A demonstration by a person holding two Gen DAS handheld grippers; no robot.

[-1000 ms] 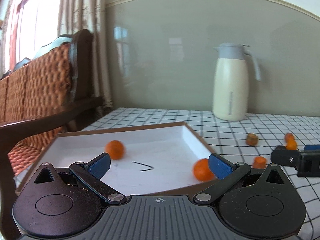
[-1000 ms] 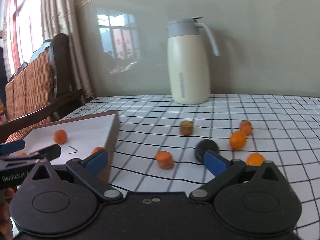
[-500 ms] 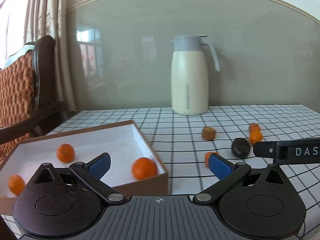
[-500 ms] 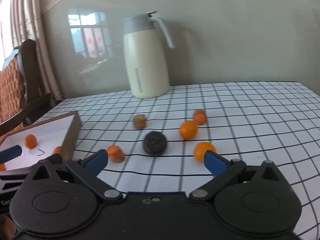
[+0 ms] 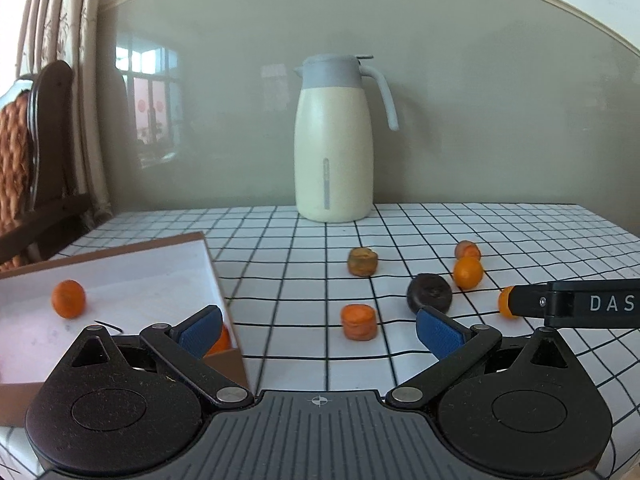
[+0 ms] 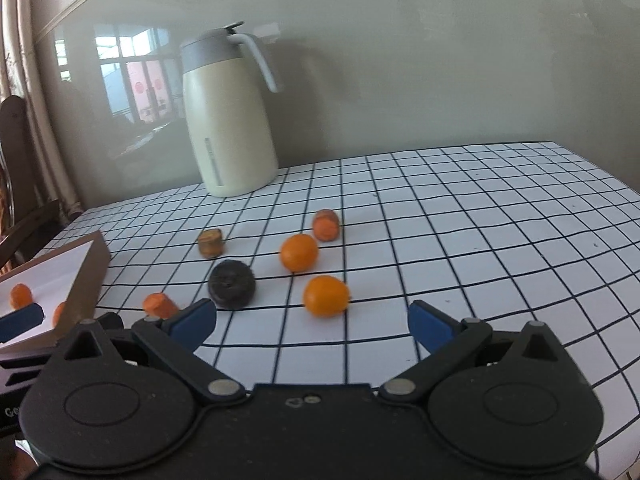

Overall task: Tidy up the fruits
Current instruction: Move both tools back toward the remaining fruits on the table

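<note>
Six pieces of fruit lie loose on the checked surface (image 6: 480, 216) in front of me, all near its middle and well short of the far edge where the cream jug (image 6: 230, 120) stands. From my right wrist view I see two oranges, the nearer orange (image 6: 326, 295) just ahead of my right hand-held gripper (image 6: 312, 322), the farther orange (image 6: 299, 252) behind it. A dark round fruit (image 6: 232, 284) sits just left of the nearer orange. An orange stub (image 6: 160, 306) lies nearest the box, a brownish stub (image 6: 211, 243) lies behind the dark fruit, and a third stub (image 6: 327, 225) rests tipped on its side just beyond the farther orange.

At the left edge sits the open box (image 5: 212, 264), brown outside and white inside. One orange in the box (image 5: 68, 298) lies apart from its walls; another is half hidden behind my left finger, near the box's front right corner.

My left hand-held gripper (image 5: 318, 330) is spread wide and holds nothing, hanging over the surface beside the box corner. My right one is likewise spread and empty.
</note>
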